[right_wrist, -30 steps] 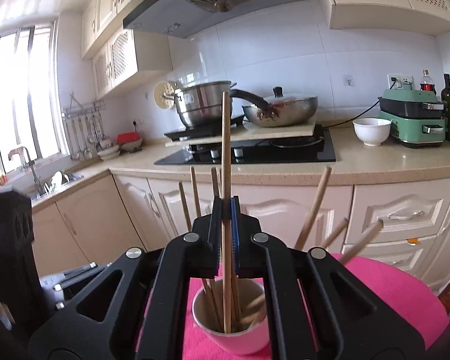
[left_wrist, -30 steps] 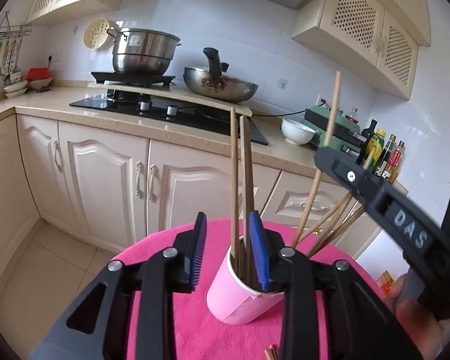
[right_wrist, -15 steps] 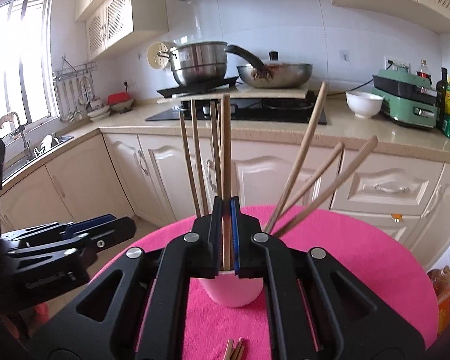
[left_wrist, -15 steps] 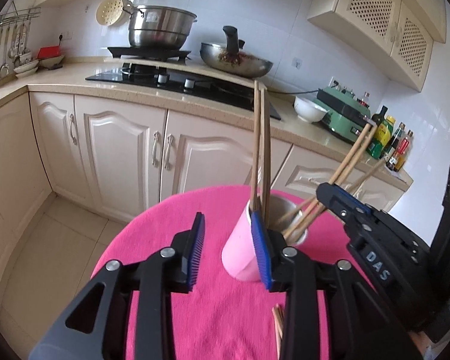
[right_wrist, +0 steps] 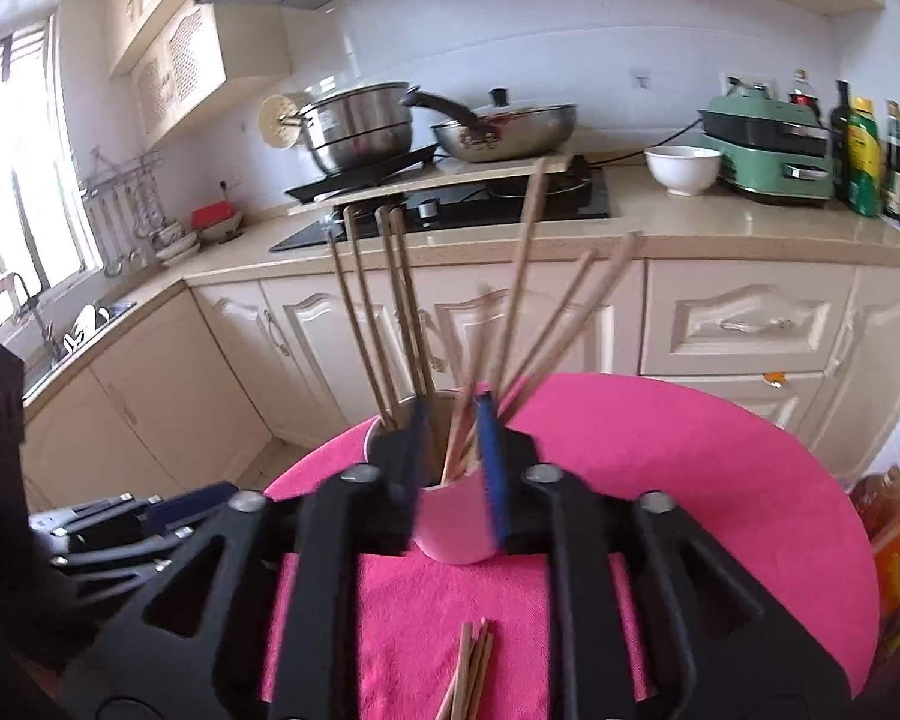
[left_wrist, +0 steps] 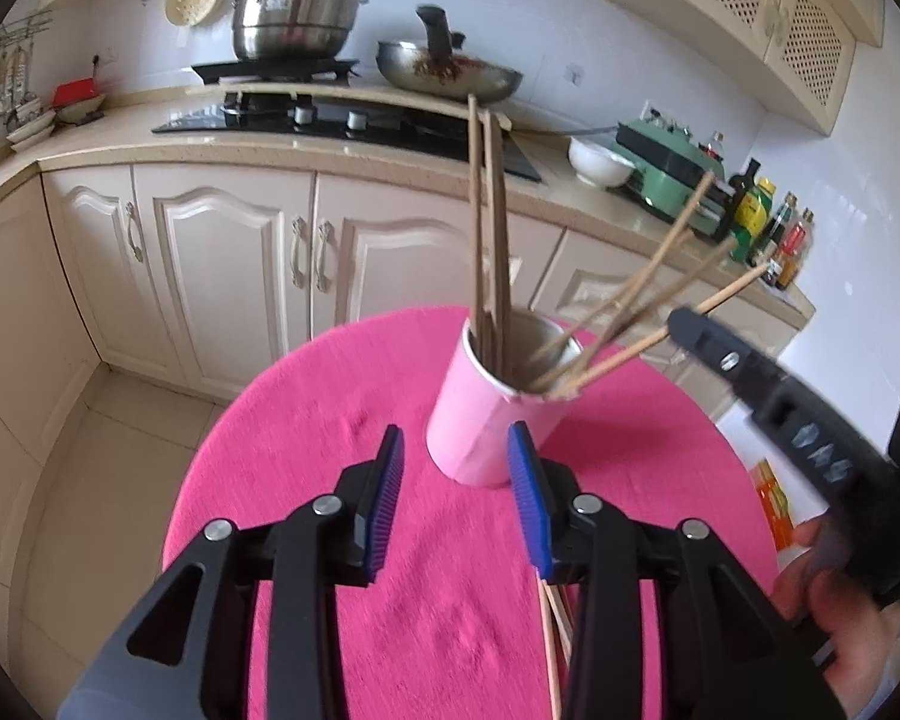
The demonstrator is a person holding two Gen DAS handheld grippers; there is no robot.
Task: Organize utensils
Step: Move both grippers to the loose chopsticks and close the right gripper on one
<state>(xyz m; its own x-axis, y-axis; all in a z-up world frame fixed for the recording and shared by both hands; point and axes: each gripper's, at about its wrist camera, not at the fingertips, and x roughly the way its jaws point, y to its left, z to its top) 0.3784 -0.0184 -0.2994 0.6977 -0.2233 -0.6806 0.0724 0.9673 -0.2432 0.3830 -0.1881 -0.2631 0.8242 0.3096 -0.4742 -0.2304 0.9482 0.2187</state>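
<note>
- Left gripper (left_wrist: pixel 455 501): jaws spread wide, nothing held; low over the pink cloth (left_wrist: pixel 306 420), aimed at the cup (left_wrist: pixel 480 414), which stands just past the fingertips.
- Right gripper (right_wrist: pixel 455 462): jaws parted to about the cup's width, blurred, nothing gripped; cup (right_wrist: pixel 456 525) seen through the gap between the blue pads.
- In the left view, right gripper (left_wrist: pixel 768 396) slanting in from the right side, tip near the leaning chopsticks; bare hand (left_wrist: pixel 834 606) wrapped round its handle at lower right.
- Cup: pink, upright on the cloth, holding chopsticks (left_wrist: pixel 489 228); dark ones standing near vertical on the cup's left side, paler ones (right_wrist: pixel 570 312) fanned out to the right.
- Loose chopsticks (right_wrist: pixel 471 672) lying flat on the cloth, nearer the camera than the cup; same bundle (left_wrist: pixel 555 630) half hidden under the left gripper's right finger.
- Beyond the table: cream cabinets (left_wrist: pixel 222 252), hob with a steel pot (left_wrist: pixel 297 18) and wok (left_wrist: pixel 450 69), white bowl (right_wrist: pixel 683 169), green appliance (right_wrist: pixel 768 147), bottles (right_wrist: pixel 864 150).
</note>
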